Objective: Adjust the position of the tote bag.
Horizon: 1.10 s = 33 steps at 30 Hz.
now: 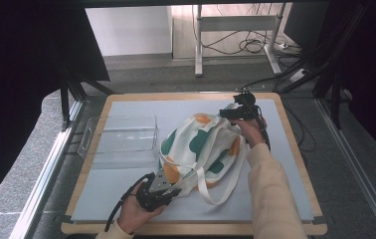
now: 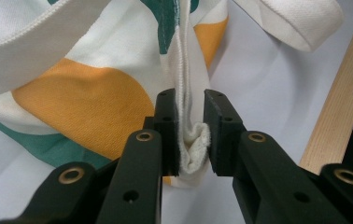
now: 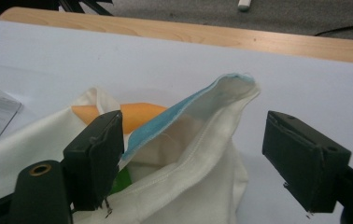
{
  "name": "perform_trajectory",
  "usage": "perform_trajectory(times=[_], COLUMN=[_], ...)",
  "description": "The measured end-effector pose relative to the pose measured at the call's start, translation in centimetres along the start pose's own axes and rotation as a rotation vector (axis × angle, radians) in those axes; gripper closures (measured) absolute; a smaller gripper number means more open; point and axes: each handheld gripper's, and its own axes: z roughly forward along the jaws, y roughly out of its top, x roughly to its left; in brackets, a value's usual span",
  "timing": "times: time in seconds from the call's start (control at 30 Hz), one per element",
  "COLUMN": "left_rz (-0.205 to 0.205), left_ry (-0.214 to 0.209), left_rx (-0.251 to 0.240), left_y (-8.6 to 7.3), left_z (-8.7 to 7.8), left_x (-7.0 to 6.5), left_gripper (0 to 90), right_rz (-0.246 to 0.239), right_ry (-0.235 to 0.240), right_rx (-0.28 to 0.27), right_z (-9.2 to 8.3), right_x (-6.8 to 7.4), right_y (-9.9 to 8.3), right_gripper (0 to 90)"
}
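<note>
High view: left gripper [image 1: 173, 185] clamps tote bag [image 1: 201, 147] seam; right gripper [image 1: 232, 113] jaws apart

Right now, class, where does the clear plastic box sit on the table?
In the high view, the clear plastic box sits on the left side of the grey mat, just left of the patterned tote bag and beyond the left hand-held gripper.

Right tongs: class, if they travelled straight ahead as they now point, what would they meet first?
Probably the bag's raised rim. The right tongs stand open with that cloth edge between the jaws, just ahead. Past it lies the table. Depth is hard to judge here.
</note>
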Motion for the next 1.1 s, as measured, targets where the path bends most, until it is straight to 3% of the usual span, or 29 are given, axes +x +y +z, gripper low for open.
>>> perform_trajectory(times=[0.1, 0.4, 0.77, 1.1], left_rz=[-0.002, 0.0, 0.001, 0.007], left_ry=[-0.002, -0.002, -0.005, 0.006], left_rx=[0.002, 0.002, 0.001, -0.003], left_y=[0.0, 0.0, 0.0, -0.1], left_z=[0.0, 0.0, 0.1, 0.0], left_x=[0.0, 0.0, 0.0, -0.1], left_gripper=[76.3, 76.2, 76.2, 76.4], right_rz=[0.001, 0.031, -0.063, -0.113], right_ry=[0.005, 0.033, 0.019, 0.022], right_rx=[0.033, 0.105, 0.088, 0.007], right_z=[0.8, 1.7, 1.7, 0.5], right_x=[0.4, 0.2, 0.5, 0.7], right_y=[-0.1, -0.8, -1.4, -1.6], right_gripper=[22.3, 42.5, 78.4, 85.1])
